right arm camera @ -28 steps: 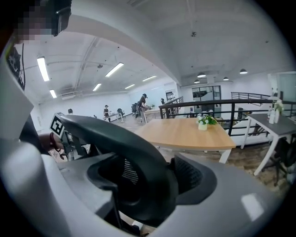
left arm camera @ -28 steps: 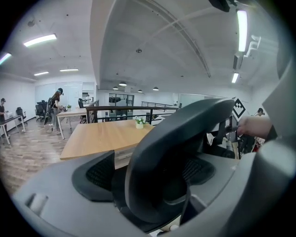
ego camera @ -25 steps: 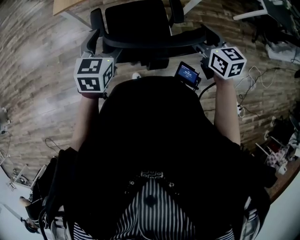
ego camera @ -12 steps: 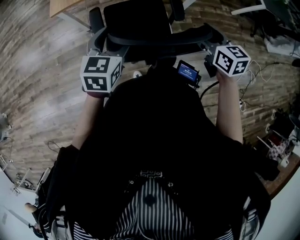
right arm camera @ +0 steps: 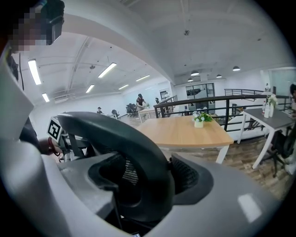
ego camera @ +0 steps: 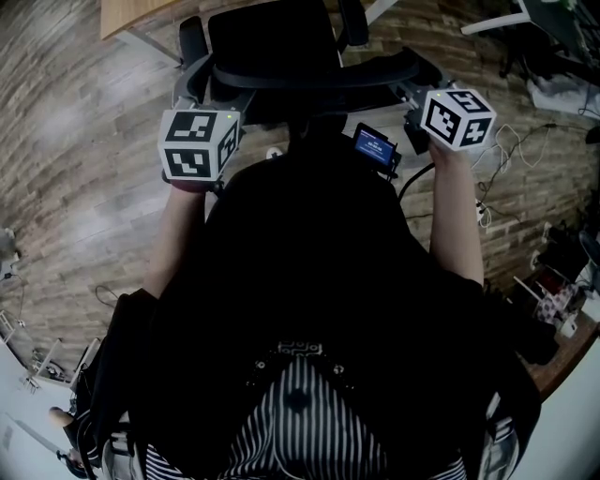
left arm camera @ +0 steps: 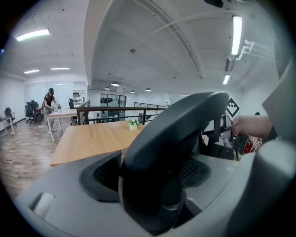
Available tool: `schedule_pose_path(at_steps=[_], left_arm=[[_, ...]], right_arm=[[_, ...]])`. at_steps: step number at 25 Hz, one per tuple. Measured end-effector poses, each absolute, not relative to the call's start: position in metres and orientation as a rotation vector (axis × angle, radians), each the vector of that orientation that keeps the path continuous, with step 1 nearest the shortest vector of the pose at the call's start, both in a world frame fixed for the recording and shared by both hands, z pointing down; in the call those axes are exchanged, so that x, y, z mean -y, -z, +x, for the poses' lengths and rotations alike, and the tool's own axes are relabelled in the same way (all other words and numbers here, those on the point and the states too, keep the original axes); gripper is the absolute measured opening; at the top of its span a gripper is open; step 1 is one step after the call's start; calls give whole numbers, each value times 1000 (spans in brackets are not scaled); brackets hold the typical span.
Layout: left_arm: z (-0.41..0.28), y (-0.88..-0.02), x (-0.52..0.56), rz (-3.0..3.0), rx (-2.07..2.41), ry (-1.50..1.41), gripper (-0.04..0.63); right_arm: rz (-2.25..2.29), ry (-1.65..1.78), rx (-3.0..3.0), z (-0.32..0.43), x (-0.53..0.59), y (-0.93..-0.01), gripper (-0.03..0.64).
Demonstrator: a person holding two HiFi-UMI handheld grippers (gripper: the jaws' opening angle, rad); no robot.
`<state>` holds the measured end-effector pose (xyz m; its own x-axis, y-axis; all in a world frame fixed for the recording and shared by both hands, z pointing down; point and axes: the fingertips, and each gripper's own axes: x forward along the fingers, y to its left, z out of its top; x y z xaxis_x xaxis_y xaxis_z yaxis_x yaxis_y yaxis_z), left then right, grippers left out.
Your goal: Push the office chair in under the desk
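Your left gripper (left arm camera: 152, 173) has just been closing, and its jaws now pinch the curved top rail (left arm camera: 185, 120) of the office chair (ego camera: 272, 37). Your right gripper (right arm camera: 148, 180) clamps the same rail further along, so you hold the backrest at 2 places. The chair stands on the plank floor (ego camera: 75, 169) directly ahead of you, with the wooden desk (left arm camera: 92, 139) just beyond it.

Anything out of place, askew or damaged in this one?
Nothing stands out. The office chair stands upright and square before the desk, not yet pushed under. The only untidy spot is loose cables trailing over the floor at the right, clear of the chair.
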<state>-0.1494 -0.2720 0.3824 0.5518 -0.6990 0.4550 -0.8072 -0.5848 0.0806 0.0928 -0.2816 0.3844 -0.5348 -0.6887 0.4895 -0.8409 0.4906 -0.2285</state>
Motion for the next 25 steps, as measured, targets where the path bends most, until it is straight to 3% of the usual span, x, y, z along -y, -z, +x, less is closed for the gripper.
schedule_pose_path(at_steps=[25], left_arm=[[-152,-387,455,2481,1263,-596,334]], right_arm=[[1126,-636,2431,89,458,-394,308]])
